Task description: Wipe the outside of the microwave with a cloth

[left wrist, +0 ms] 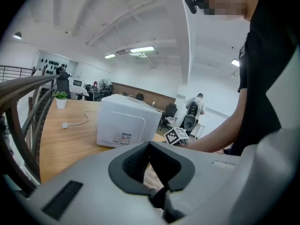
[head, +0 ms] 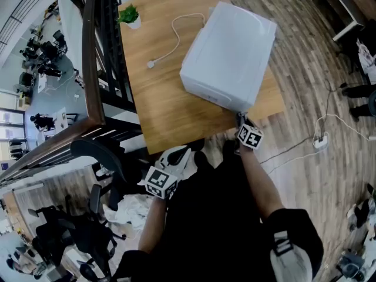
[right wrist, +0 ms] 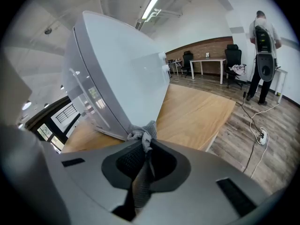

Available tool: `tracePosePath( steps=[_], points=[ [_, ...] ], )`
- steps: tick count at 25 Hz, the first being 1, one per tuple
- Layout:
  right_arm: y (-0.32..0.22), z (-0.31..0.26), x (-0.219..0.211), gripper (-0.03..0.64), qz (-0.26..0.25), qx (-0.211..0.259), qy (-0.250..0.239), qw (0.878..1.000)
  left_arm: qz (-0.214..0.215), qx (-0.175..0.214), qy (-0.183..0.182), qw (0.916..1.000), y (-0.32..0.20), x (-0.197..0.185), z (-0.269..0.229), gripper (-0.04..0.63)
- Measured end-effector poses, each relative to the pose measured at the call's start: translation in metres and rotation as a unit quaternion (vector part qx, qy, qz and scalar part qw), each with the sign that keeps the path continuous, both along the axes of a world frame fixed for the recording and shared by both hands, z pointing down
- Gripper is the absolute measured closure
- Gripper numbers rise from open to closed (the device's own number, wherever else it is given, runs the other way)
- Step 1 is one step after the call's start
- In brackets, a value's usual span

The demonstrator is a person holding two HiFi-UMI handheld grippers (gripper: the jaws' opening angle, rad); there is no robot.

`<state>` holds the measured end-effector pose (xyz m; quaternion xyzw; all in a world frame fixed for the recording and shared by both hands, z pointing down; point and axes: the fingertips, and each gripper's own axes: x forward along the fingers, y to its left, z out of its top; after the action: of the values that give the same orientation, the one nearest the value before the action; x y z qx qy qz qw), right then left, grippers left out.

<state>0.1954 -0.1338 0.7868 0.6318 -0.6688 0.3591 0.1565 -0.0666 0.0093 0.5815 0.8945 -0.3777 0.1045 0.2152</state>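
Note:
The white microwave (head: 229, 54) stands on a wooden table (head: 155, 98), near its right front corner. My right gripper (head: 242, 122) sits at the microwave's near corner, shut on a grey cloth (right wrist: 144, 134). In the right gripper view the cloth bunches out of the jaws and touches the lower edge of the microwave (right wrist: 122, 88). My left gripper (head: 167, 172) hangs lower, off the table's front edge and away from the microwave (left wrist: 126, 125). In the left gripper view its pads (left wrist: 140, 161) meet with nothing held, so the left gripper (left wrist: 149, 146) is shut.
The microwave's cord with its plug (head: 173, 40) lies loose across the table toward a small potted plant (head: 130, 16). A dark stair railing (head: 91, 57) runs along the table's left side. Office chairs (head: 100, 157) crowd below. A power strip (head: 320, 141) lies on the floor at right.

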Motion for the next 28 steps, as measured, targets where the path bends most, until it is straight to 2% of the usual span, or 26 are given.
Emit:
tracePosePath(
  steps=[8,11,14,18,23,28],
  points=[
    [0.013,-0.017,0.013,0.594,-0.01,0.006,0.006,1.0,0.016,-0.002,0.006,0.9998,-0.002,0.008,0.0,0.595],
    [0.021,-0.032,0.001,0.594,-0.048,0.021,0.01,0.999,0.02,0.0,0.005,0.9998,-0.004,0.008,-0.001,0.595],
    [0.036,-0.049,-0.021,0.595,-0.114,0.04,0.008,0.993,0.014,0.004,0.002,0.9999,-0.006,0.007,-0.002,0.595],
    [0.047,-0.096,-0.039,0.594,-0.195,0.085,0.015,0.977,-0.002,0.017,0.006,0.9998,-0.012,0.015,-0.008,0.595],
    [0.056,-0.159,-0.052,0.595,-0.292,0.142,0.03,0.945,-0.016,0.021,-0.003,0.9996,-0.012,0.028,-0.015,0.595],
    [0.072,-0.204,-0.046,0.595,-0.353,0.17,0.029,0.92,-0.035,0.018,-0.008,0.9992,-0.004,0.05,-0.024,0.595]
  ],
)
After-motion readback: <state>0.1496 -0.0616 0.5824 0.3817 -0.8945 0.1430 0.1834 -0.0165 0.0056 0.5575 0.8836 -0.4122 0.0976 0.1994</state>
